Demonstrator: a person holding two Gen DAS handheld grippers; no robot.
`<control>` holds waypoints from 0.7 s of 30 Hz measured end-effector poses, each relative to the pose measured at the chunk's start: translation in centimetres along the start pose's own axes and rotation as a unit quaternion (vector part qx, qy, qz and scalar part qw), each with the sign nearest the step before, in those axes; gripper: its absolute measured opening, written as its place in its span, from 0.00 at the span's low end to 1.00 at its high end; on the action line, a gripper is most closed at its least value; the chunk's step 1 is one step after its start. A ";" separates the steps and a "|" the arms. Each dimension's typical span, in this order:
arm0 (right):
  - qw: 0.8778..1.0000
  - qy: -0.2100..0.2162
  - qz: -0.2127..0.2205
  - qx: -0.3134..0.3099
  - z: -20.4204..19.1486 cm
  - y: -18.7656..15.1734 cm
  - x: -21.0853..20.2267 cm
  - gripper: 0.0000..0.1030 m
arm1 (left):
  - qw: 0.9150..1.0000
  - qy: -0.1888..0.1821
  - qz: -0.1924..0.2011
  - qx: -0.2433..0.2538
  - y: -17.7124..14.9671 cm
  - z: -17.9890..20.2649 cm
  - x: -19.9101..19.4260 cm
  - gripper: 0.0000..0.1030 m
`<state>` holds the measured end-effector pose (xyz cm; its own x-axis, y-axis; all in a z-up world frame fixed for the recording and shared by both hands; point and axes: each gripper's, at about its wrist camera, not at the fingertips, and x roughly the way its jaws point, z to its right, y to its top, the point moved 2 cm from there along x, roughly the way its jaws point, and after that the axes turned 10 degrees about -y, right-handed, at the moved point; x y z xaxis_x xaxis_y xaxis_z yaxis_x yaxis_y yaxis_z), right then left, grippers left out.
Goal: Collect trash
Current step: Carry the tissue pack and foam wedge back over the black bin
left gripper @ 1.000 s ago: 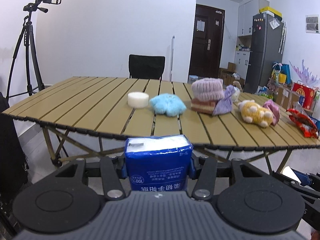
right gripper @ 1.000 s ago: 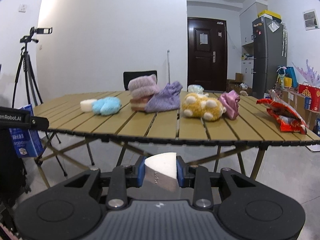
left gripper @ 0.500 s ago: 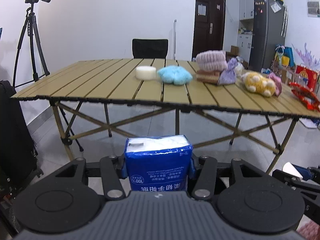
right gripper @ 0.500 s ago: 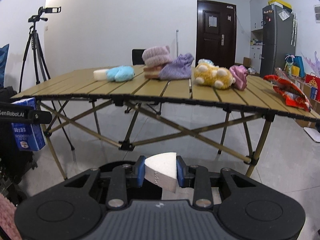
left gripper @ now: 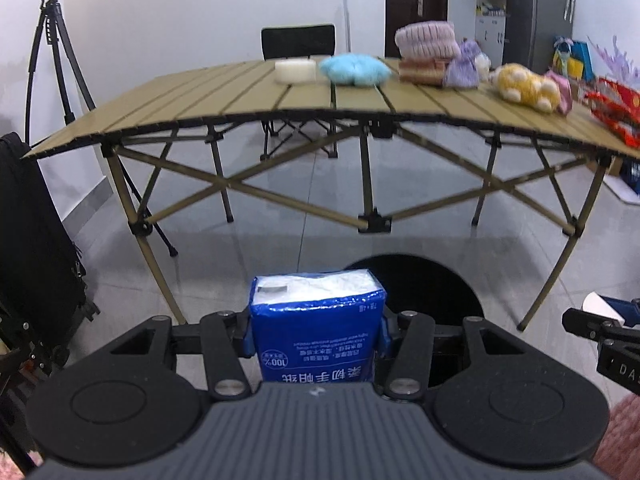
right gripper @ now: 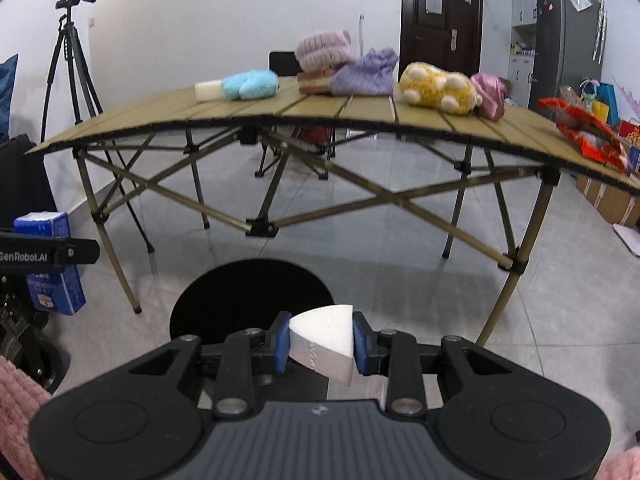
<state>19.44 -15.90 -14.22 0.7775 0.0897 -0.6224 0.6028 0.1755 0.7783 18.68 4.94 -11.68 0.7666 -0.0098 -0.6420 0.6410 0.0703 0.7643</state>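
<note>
My left gripper (left gripper: 317,322) is shut on a blue tissue pack (left gripper: 317,322) with white tissue showing at its top. The right gripper (right gripper: 321,342) is shut on a white foam wedge (right gripper: 324,340). A round black bin (left gripper: 424,300) stands on the floor in front of the table, just beyond and right of the tissue pack. In the right wrist view the black bin (right gripper: 248,300) opens right behind the wedge, a little to its left. The left gripper with the tissue pack (right gripper: 50,264) shows at the left edge of that view.
A slatted folding table (left gripper: 240,100) carries a white foam block (left gripper: 295,71), a blue plush (left gripper: 354,70), folded knitwear (left gripper: 426,52), a yellow plush (left gripper: 528,88) and a red wrapper (left gripper: 616,112). A tripod (left gripper: 56,52) and a black suitcase (left gripper: 32,240) stand left.
Both grippers have sunk below the tabletop and tilted down, each keeping its load. The black bin on the floor has come into view in front of them.
</note>
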 end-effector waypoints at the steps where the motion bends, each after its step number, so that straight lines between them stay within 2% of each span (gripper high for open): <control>1: 1.000 0.000 -0.004 -0.001 0.0 -0.2 0.1 0.29 | 1.000 0.001 -0.005 0.000 -0.2 -0.1 0.2 0.51; 21: 0.998 -0.011 -0.055 0.014 0.8 -1.5 1.9 0.29 | 0.997 0.010 -0.074 -0.014 -0.7 -0.3 3.0 0.51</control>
<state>20.18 -16.80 -16.55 0.7096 0.0501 -0.7028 0.6895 0.1559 0.7073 20.56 5.13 -14.18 0.6625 -0.0017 -0.7491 0.7456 0.0979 0.6592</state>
